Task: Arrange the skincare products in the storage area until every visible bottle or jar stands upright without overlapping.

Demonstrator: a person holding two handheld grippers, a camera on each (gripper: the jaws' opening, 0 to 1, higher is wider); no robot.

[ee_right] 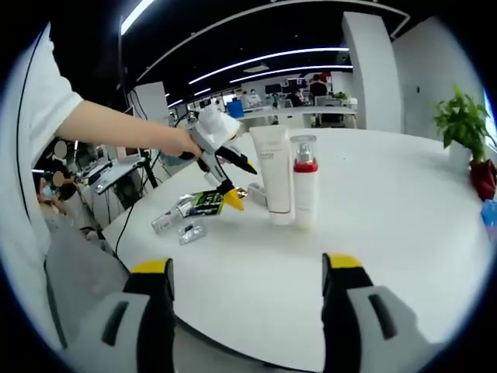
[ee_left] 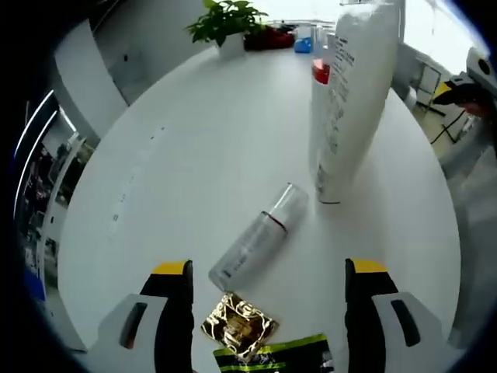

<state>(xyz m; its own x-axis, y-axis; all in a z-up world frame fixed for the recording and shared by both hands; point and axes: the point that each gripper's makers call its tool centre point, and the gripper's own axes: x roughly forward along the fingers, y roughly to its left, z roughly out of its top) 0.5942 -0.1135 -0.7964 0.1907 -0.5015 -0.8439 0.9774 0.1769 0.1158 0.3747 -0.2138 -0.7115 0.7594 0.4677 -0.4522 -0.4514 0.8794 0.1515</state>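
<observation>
here the clear bottle [ee_left: 260, 246] lies flat, cap toward the upright tube [ee_left: 351, 101], left gripper [ee_left: 268, 311] spread.

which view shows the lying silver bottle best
The left gripper view: the silver bottle lies on its side on the white table, close ahead of the open jaws, whole and unblocked. In the right gripper view it is small and distant, beside the left gripper.
</observation>
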